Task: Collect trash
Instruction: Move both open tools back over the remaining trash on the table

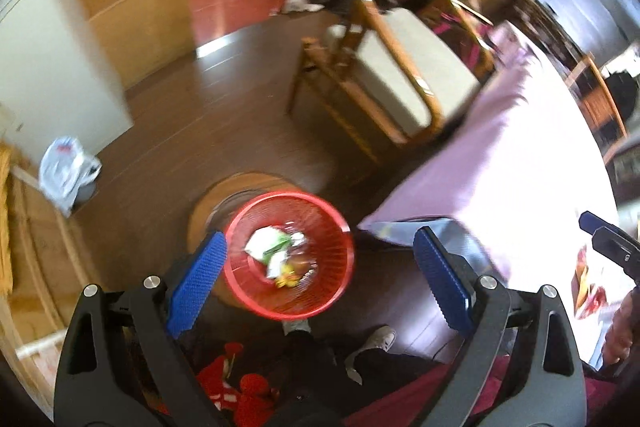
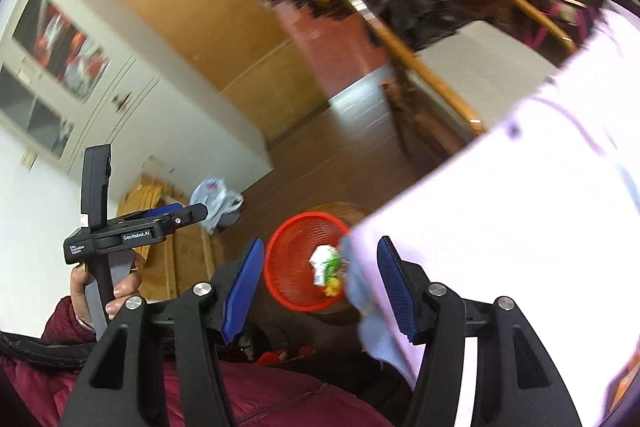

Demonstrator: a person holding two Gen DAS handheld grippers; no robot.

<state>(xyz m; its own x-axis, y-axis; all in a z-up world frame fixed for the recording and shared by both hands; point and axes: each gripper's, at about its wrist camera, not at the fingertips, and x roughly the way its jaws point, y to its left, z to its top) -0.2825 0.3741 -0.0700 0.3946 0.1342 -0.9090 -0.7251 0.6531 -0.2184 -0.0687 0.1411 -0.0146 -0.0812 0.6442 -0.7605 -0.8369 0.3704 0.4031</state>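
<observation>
Both grippers point steeply down over the floor next to the tabletop. The left gripper (image 1: 316,283) has its blue pads spread wide with nothing between them; it hangs above the red mesh wastebasket (image 1: 289,255), which sits on a round wooden stool (image 1: 208,211) just off the corner of the tabletop (image 1: 520,163) and its pale lilac cloth. The right gripper (image 2: 320,287) is about half open and also empty, with the same basket showing in the gap. The crumpled wrappers (image 1: 280,255), white, green and yellow, lie at the basket's bottom. In the right wrist view, the person's left hand (image 2: 108,287), maroon sleeve, wraps the other gripper's handle; its side reads "GenRobot.AI", plus a "Data Acquisition System" label.
</observation>
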